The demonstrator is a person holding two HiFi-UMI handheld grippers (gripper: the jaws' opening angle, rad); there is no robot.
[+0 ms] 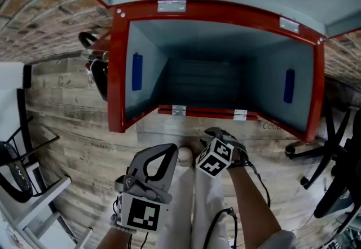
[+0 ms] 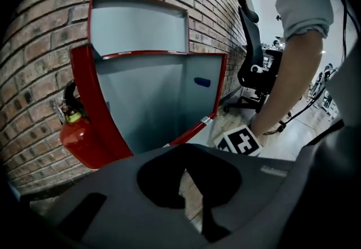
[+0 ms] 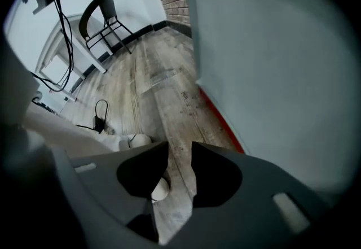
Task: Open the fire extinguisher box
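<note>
Two grippers hang over the floor (image 1: 84,146) before the box (image 1: 117,73), which stands open against the brick wall (image 2: 34,44), with an extinguisher (image 2: 76,132) at its left. Left gripper (image 2: 186,167): jaws together, gripping nothing. Right gripper (image 3: 179,149): jaws partly apart, with only floor between them, near the box's red edge.

brick wall (image 2: 39,50), red | plank floor (image 1: 79,135), pale wood | office chair (image 2: 252,56), black, near the wall
</note>
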